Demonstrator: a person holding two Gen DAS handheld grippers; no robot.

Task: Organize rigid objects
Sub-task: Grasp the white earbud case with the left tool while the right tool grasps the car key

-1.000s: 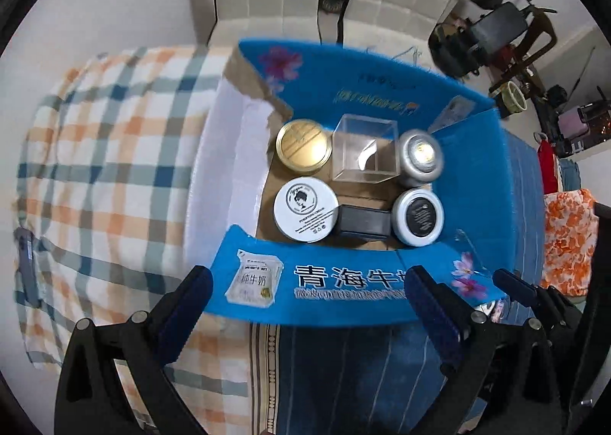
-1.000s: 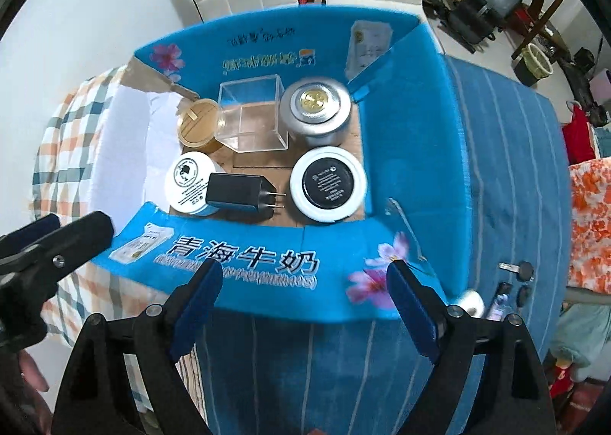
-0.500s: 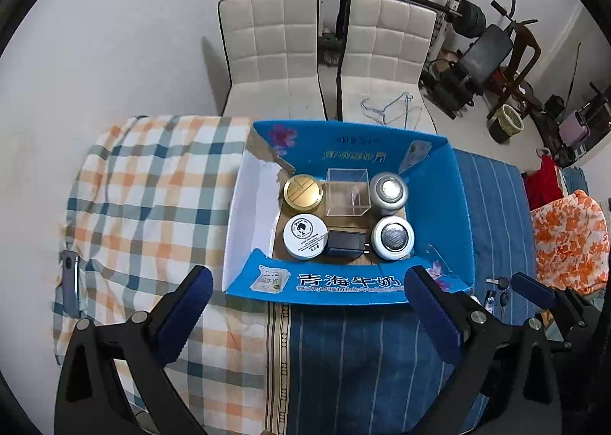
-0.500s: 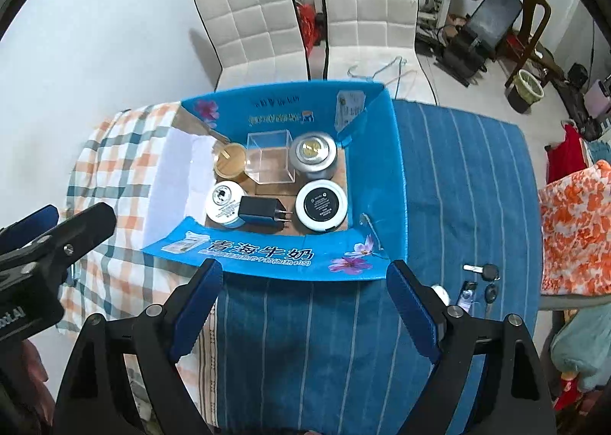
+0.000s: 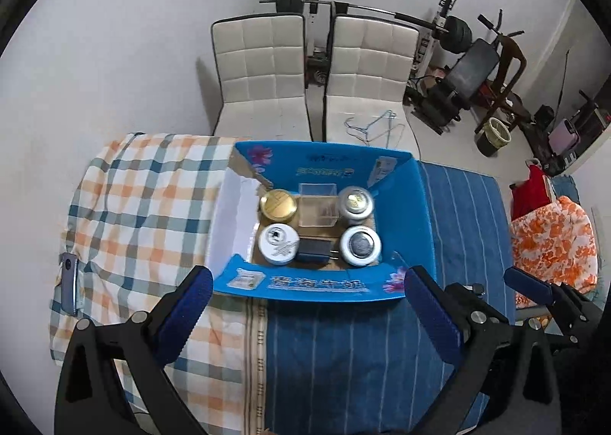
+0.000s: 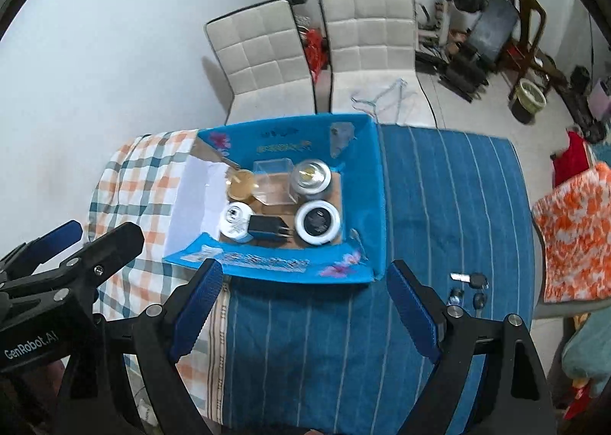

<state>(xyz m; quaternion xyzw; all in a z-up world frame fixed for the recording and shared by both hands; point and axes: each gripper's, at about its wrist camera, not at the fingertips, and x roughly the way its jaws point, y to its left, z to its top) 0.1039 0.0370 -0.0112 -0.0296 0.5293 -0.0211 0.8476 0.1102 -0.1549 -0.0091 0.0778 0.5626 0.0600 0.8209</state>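
Note:
An open blue cardboard box [image 5: 404, 213] [image 6: 366, 198] sits on the cloth-covered table. Inside lie a gold tin [image 5: 278, 204], a clear plastic cube [image 5: 318, 205], a silver tin [image 5: 356, 202], a white tin [image 5: 278, 244], a black charger [image 5: 315, 251] [image 6: 266, 230] and a black-lidded tin [image 5: 361, 246] [image 6: 317, 222]. My left gripper [image 5: 305, 313] is open and empty, high above the box's near flap. My right gripper [image 6: 303, 305] is open and empty, also above the near flap.
A phone [image 5: 70, 287] lies at the left edge of the checked cloth. Keys [image 6: 469, 284] lie on the blue striped cloth right of the box. Two white chairs [image 5: 317, 68] stand behind the table. Gym gear fills the back right.
Both grippers have pulled back and up from the box, so it looks much smaller now. Both stay open. The objects in the box have not moved.

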